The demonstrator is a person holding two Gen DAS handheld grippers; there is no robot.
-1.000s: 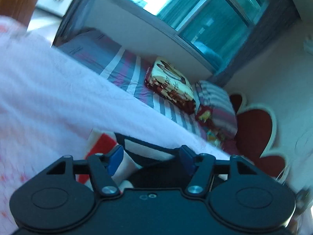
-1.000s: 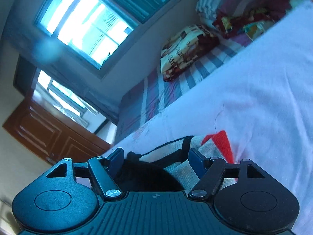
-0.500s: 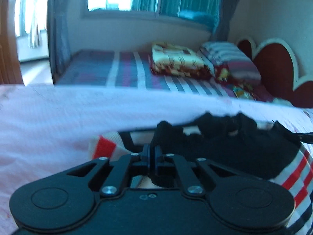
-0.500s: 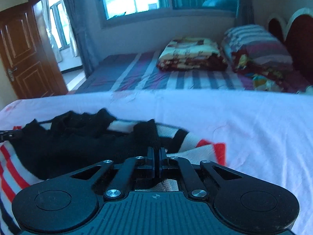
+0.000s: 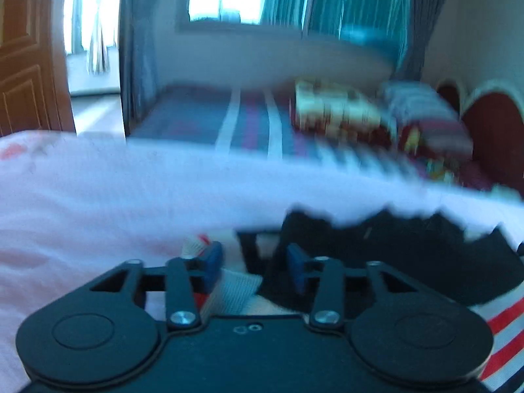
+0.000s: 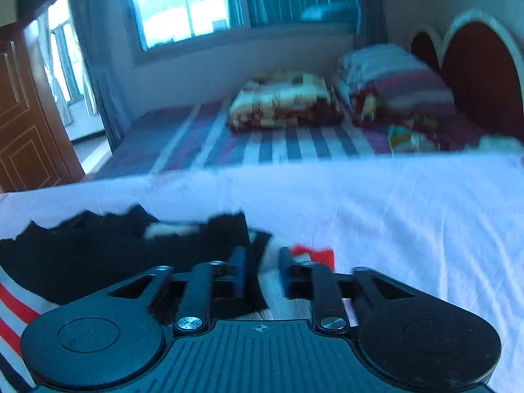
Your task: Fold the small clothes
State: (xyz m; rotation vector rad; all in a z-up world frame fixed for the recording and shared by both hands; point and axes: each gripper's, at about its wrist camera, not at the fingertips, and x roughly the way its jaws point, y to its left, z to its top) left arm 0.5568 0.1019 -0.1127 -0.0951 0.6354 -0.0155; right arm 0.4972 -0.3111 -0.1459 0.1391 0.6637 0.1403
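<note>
A small black garment with red and white striped edges lies crumpled on the white sheet. My left gripper hovers low over the garment's left end. Its jaws are opening, and a white and red striped fold lies loose between the blue pads. In the right wrist view the same garment spreads to the left. My right gripper sits over its right end near a red corner. Those jaws are opening too, with striped cloth between them. Both views are motion-blurred.
Beyond the white sheet runs a striped bed with a folded patterned blanket and stacked pillows by a red headboard. A wooden door stands at left under a bright window.
A second ago both views were tilted and both jaws were open over the garment. Then the views levelled and the jaws shut on its edges. Now both pairs have parted again.
</note>
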